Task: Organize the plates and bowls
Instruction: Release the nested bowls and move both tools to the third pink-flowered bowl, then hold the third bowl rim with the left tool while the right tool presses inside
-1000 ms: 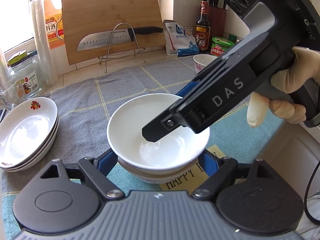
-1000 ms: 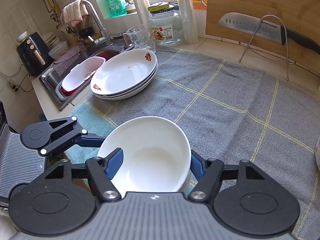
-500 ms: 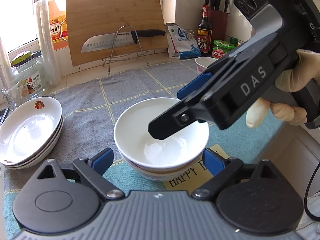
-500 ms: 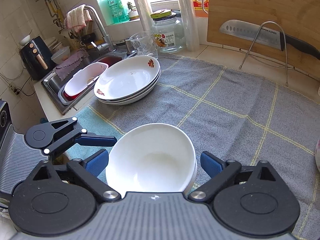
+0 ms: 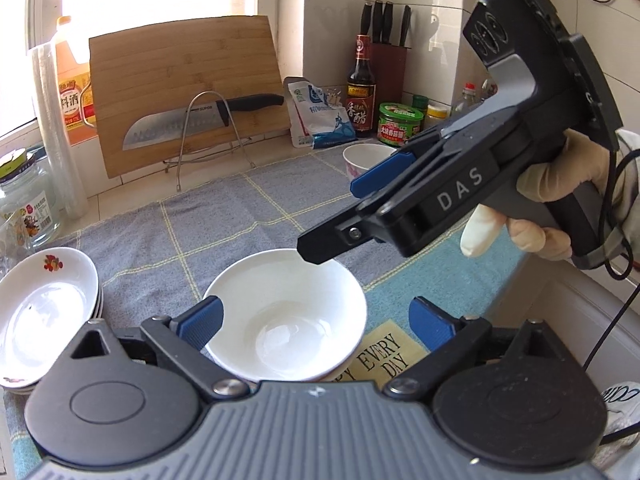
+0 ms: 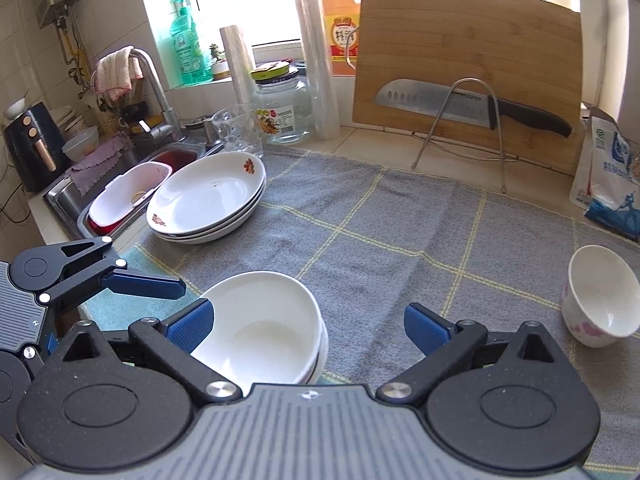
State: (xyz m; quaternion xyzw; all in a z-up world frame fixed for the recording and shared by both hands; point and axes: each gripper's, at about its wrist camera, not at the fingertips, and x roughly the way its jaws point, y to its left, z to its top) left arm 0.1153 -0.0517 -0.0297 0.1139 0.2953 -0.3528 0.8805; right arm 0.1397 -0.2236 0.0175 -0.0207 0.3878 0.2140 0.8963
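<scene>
A stack of white bowls (image 5: 286, 316) (image 6: 260, 328) rests on the blue towel near the counter's front edge. My left gripper (image 5: 316, 324) straddles it with jaws opening, its pads off the rim. My right gripper (image 6: 308, 324) hangs above and right of the stack, jaws also opening with nothing gripped; in the left wrist view the right gripper (image 5: 348, 210) hovers over the far rim. A pile of flowered white plates (image 6: 208, 196) (image 5: 40, 312) lies to the left. A small pink-flowered bowl (image 6: 600, 296) (image 5: 366, 156) stands alone to the right.
A grey checked towel (image 6: 380, 240) covers the counter. At the back stand a cutting board (image 6: 468, 60), a knife on a wire rack (image 6: 460, 108), a glass jar (image 6: 284, 116) and bottles. The sink (image 6: 120, 196) holds a pink tub at the left.
Both grippers have opened wide and let go of the top white bowl, which now sits on the stack. The right gripper has drawn back up and to the right.
</scene>
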